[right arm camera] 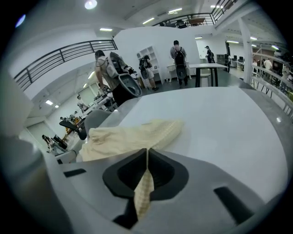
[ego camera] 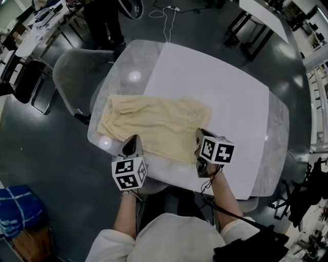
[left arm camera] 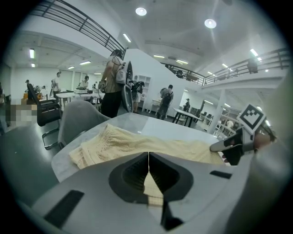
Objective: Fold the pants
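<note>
I'm standing on a dark grey, glossy floor (ego camera: 46, 164) in a big open hall. The table (ego camera: 279, 153) in front of me is grey with rounded corners, and a white sheet (ego camera: 220, 87) covers most of it. A grey chair (ego camera: 72, 77) sits at its upper left, black office chairs (ego camera: 25, 82) stand further left, and a blue bundle (ego camera: 18, 207) lies in the lower left corner. A white cable (ego camera: 165, 18) trails over the floor at the top. The left and right gripper views show white walls (right arm camera: 146, 39), a railed balcony (left arm camera: 78, 20), round ceiling lights (left arm camera: 141, 11), a white pillar (right arm camera: 245, 41) and people (left arm camera: 112, 87) standing near far desks (right arm camera: 208, 67).
</note>
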Available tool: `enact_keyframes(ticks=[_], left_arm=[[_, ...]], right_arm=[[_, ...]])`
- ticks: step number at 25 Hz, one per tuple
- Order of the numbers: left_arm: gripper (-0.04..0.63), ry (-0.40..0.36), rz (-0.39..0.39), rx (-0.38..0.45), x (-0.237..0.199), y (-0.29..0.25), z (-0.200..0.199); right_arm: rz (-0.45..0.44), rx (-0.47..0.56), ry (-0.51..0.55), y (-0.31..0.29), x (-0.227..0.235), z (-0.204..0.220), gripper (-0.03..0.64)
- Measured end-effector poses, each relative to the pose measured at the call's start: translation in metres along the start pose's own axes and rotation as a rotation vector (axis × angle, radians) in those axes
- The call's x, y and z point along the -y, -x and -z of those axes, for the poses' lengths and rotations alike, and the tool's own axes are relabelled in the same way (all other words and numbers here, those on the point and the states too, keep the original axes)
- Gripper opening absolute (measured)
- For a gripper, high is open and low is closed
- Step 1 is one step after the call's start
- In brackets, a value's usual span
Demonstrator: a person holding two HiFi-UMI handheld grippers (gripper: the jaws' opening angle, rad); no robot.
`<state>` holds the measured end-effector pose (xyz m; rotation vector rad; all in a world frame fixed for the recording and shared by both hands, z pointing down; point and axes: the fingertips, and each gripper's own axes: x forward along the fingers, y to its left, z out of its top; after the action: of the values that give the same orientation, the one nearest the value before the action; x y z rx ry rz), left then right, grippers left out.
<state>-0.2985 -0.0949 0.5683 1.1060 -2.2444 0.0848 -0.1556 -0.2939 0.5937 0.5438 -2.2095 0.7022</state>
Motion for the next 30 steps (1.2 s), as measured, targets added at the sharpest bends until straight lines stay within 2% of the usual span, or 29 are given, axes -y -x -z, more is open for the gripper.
enact_keyframes(ticks=[7,12,17,19,21,25,30], left_arm=[[0.009,0.04,-0.046,0.05,-0.062,0.03,-0.021],[0.009,0.085,-0.106,0.073,-0.127,0.054,-0.032],[0.009,0.105,-0.164,0.089,-0.177,0.084,-0.032],[0.009,0.112,-0.192,0.086,-0.194,0.09,-0.026],[0.009,0.128,-0.215,0.082,-0.207,0.093,-0.018],[0.009,0.157,-0.229,0.078,-0.222,0.093,-0.003],[0.009,0.152,-0.203,0.082,-0.209,0.092,-0.002]], right_arm=[[-0.095,0.029,0.081,-0.007,-0.097,-0.033,0.005],[-0.203,0.032,0.136,-0.026,-0.199,-0.056,0.005],[-0.339,0.047,0.144,-0.065,-0.318,-0.066,0.006],[-0.378,0.046,0.127,-0.092,-0.354,-0.06,0.031],[-0.402,0.042,0.085,-0.109,-0.371,-0.052,0.105],[-0.359,0.022,0.092,-0.123,-0.362,-0.033,0.089],[-0.311,0.018,0.105,-0.118,-0.34,-0.024,0.084]])
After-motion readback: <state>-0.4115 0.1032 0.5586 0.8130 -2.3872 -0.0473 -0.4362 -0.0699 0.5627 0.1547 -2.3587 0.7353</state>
